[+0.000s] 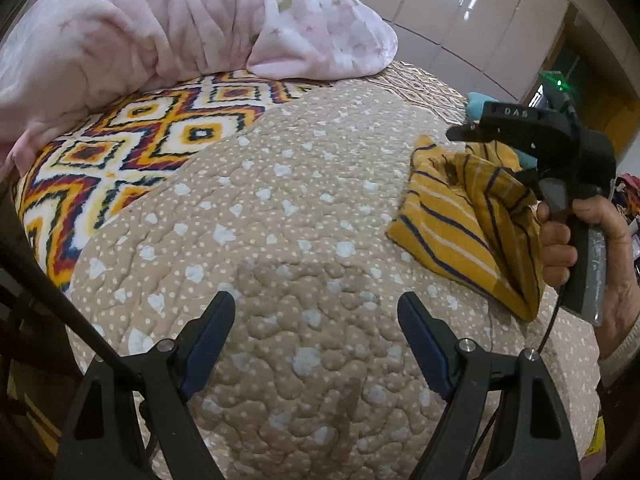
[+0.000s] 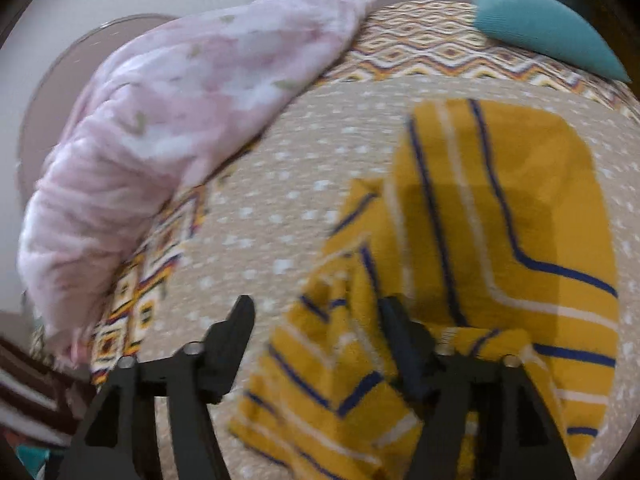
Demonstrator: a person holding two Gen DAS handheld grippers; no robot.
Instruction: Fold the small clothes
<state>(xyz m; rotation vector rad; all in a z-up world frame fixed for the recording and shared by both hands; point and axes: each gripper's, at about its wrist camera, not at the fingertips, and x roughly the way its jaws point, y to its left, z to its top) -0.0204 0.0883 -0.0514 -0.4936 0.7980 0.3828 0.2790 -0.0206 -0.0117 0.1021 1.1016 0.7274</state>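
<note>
A mustard-yellow garment with navy and white stripes (image 1: 452,232) lies crumpled on the beige dotted quilt (image 1: 280,200) at the right. My left gripper (image 1: 316,304) hangs open over bare quilt, well left of the garment, with nothing between its fingers. A person's hand (image 1: 556,240) holds the right gripper just above the garment's near edge. In the blurred right wrist view the garment (image 2: 500,200) spreads ahead, partly folded over itself. My right gripper (image 2: 316,312) stands with its jaws wide apart. A loose fold of cloth bunches around its right finger (image 2: 400,332), and the pads do not press on it.
A bulky pink blanket (image 1: 160,20) is heaped along the far left of the bed (image 2: 160,120). The diamond-patterned bedspread (image 1: 140,128) shows beyond the quilt. A teal pillow (image 2: 540,28) lies at the far right. The bed's edge drops away at the left.
</note>
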